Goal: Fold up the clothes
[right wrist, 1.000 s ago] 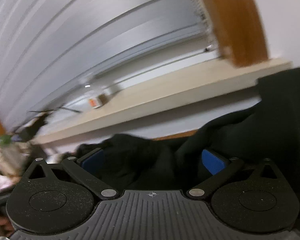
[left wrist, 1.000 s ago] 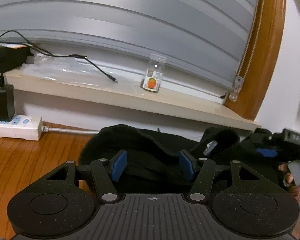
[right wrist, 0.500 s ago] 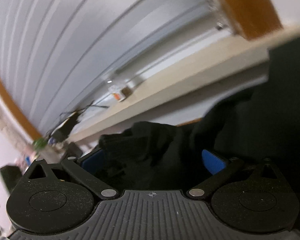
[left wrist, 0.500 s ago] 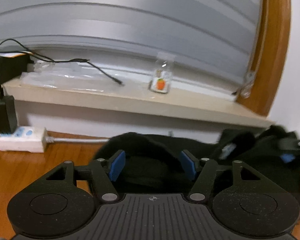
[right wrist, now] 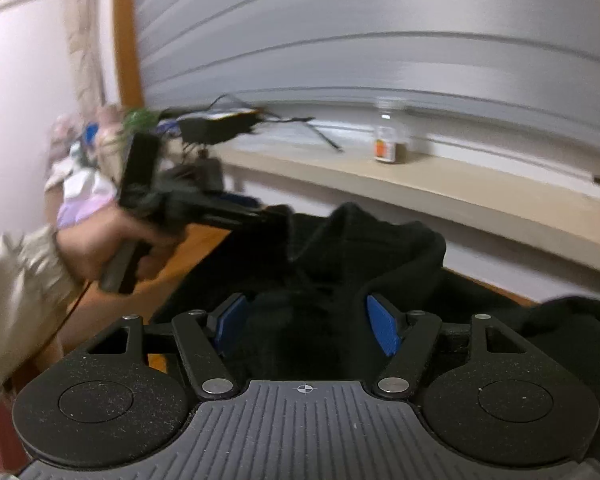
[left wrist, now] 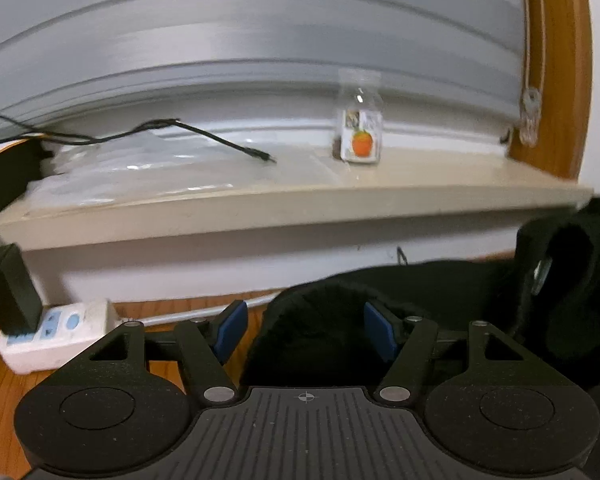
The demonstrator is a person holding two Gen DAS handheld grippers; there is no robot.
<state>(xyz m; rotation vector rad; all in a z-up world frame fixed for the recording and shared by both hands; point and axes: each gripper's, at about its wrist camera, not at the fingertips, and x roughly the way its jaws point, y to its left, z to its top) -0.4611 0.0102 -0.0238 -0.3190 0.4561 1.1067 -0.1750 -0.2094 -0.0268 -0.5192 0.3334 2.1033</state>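
Presently, the black garment (left wrist: 440, 292) is found bunched on the wooden table (left wrist: 4, 392), directly ahead of both grippers (neither pinched tight): left gripper (left wrist: 306, 330) opening, right gripper (right wrist: 308, 326) closing, cloth between each.

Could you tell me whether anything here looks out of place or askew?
Only minor things. The black garment lies bunched and rumpled on the wooden table, not flat. On the window ledge, a loose black cable trails with its plug end free, near a small clear bottle that stands upright. Nothing looks spilled or damaged.
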